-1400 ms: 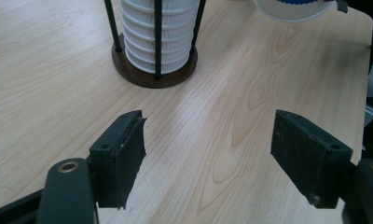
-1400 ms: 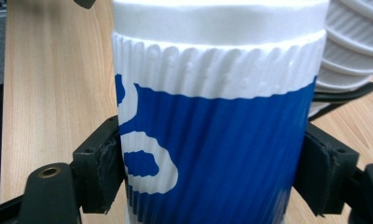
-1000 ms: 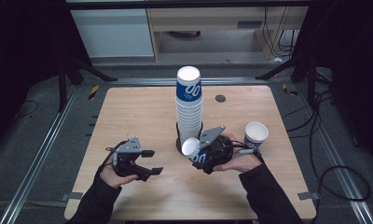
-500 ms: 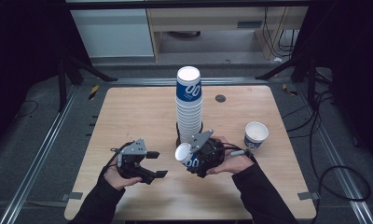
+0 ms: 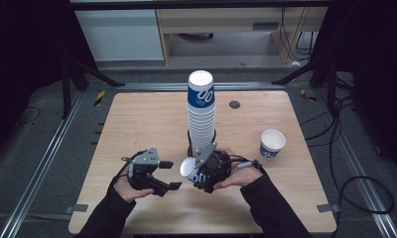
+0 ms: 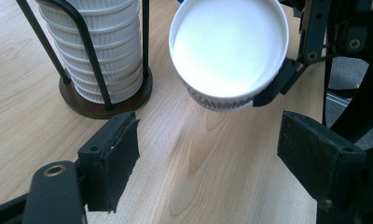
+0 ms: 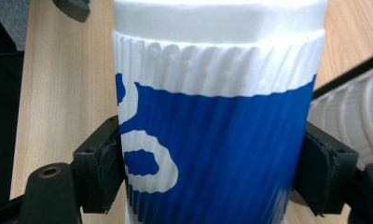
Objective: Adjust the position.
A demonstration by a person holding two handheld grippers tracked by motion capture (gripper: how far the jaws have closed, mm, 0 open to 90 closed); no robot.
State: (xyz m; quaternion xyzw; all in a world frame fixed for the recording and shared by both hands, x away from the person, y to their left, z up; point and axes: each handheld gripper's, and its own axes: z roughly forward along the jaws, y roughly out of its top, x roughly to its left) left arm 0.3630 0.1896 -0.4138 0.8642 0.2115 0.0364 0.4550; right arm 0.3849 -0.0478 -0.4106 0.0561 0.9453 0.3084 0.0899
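A tall stack of blue and white paper cups (image 5: 201, 114) stands mouth down in a black wire holder at the table's middle. My right gripper (image 5: 200, 174) is shut on one such cup (image 5: 188, 168), held on its side with its white mouth turned to the left gripper. In the right gripper view both pads press the cup's ribbed blue wall (image 7: 217, 140). My left gripper (image 5: 171, 174) is open; its jaws have just been opening, with nothing between them. In the left gripper view the held cup's mouth (image 6: 229, 46) hangs just beyond the left gripper (image 6: 208, 158).
A single cup (image 5: 272, 144) stands upright near the table's right edge. The holder's brown base (image 6: 89, 106) sits just left of the held cup in the left gripper view. A small dark disc (image 5: 234, 104) lies behind the stack.
The right hand has carried the cup left and toward the near edge, away from the single cup. The left gripper's jaws have spread wider.
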